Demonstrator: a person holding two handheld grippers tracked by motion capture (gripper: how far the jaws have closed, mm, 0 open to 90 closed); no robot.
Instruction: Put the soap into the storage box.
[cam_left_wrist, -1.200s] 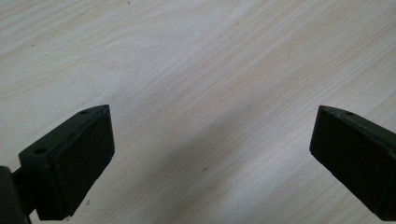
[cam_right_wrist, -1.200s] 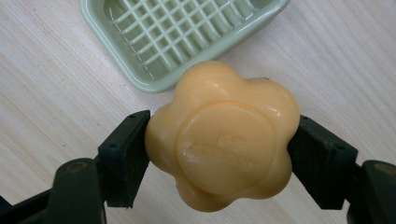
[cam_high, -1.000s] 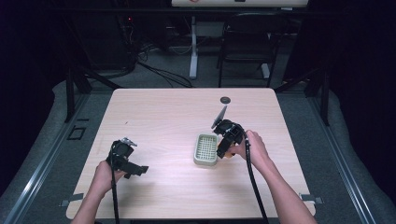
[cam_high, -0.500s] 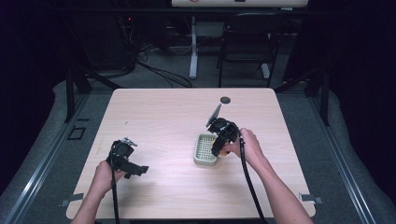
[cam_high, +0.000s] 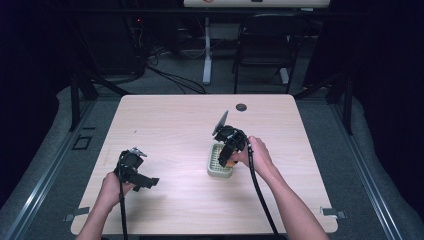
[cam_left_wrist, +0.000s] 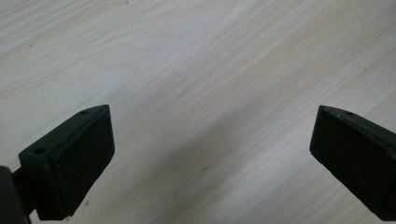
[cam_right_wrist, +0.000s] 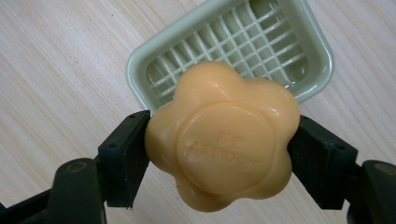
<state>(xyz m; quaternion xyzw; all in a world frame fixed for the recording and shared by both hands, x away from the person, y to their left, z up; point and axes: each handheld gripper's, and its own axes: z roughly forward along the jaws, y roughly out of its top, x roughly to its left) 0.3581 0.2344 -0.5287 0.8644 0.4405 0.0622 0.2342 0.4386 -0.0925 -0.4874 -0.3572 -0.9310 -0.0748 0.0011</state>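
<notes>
A flower-shaped orange soap bar is clamped between the black jaws of my right gripper, pads pressed on both of its sides. It hangs just above a pale green soap dish with a grid floor. In the high view the right gripper is over the near part of that dish, right of the table's middle, with a bit of the orange soap peeking out. My left gripper rests near the front left of the table. Its jaws stand wide apart over bare wood, holding nothing.
The dish sits on a light wooden table with a round cable hole at the back edge. Beyond the table are a chair, cables and stands on a dark floor. Bare wood lies between the two hands.
The right gripper has shifted left with the soap, from the dish's right edge to above the dish. The left hand has stayed where it was.
</notes>
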